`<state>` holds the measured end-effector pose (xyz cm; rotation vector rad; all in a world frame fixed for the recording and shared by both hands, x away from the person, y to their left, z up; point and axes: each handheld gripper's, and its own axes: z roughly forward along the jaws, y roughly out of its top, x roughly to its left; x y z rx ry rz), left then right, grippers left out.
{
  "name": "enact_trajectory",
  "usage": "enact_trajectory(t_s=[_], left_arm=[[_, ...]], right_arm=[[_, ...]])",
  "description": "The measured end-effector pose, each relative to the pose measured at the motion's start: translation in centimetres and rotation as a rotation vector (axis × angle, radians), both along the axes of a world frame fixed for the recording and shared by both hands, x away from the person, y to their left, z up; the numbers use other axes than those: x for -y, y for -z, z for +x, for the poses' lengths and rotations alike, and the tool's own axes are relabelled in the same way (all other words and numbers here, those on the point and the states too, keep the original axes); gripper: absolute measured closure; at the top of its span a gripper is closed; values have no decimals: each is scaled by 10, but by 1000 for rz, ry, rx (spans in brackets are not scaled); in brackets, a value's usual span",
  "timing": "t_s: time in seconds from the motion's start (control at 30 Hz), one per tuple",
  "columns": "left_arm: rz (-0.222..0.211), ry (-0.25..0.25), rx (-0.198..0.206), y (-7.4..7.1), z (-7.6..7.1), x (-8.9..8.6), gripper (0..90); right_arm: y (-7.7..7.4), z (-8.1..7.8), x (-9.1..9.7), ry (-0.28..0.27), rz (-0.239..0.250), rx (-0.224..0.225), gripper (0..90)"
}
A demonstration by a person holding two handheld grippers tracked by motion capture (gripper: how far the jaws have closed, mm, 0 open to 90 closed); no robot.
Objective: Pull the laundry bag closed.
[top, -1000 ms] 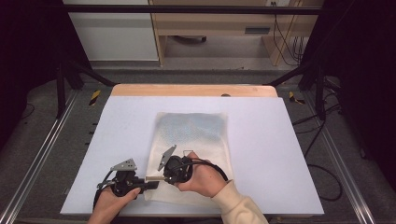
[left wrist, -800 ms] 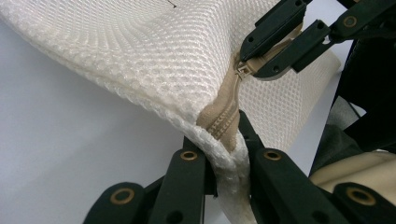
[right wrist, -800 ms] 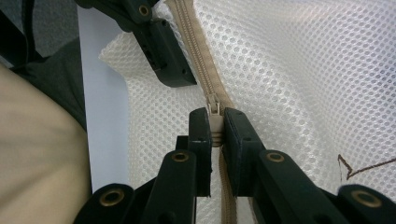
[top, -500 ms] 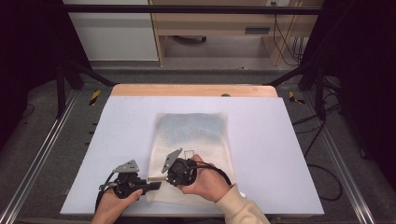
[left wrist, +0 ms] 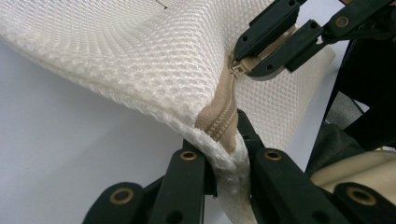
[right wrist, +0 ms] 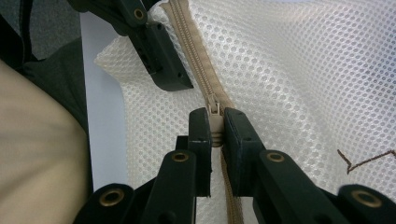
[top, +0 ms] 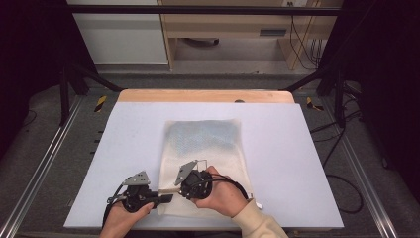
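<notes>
Mesh bag [top: 205, 148] lies mid-frame on the worktop [top: 297, 148]; left hand-held gripper [left wrist: 227, 140] pinches its zipper corner, right hand-held gripper [right wrist: 215, 126] clamps the zipper pull [right wrist: 213, 114], lower centre.

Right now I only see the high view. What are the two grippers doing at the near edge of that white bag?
Observer: The right gripper is shut on the tan zipper pull.
Operator: And the other one?
Observer: The left gripper is shut on the mesh bag at its corner, right where the tan zipper ends.
Operator: Is the zipper done up between them?
Observer: From the corner up to the pull, the teeth look closed together.
</notes>
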<state>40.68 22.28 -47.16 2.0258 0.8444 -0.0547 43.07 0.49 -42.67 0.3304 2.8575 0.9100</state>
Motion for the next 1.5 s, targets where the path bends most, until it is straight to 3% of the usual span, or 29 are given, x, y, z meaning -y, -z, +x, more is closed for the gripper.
enact_trajectory(t_s=[1.5], left_arm=[[17,5,9,-1,-2,4,847]], right_arm=[[4,-4,5,8,16,8,820]])
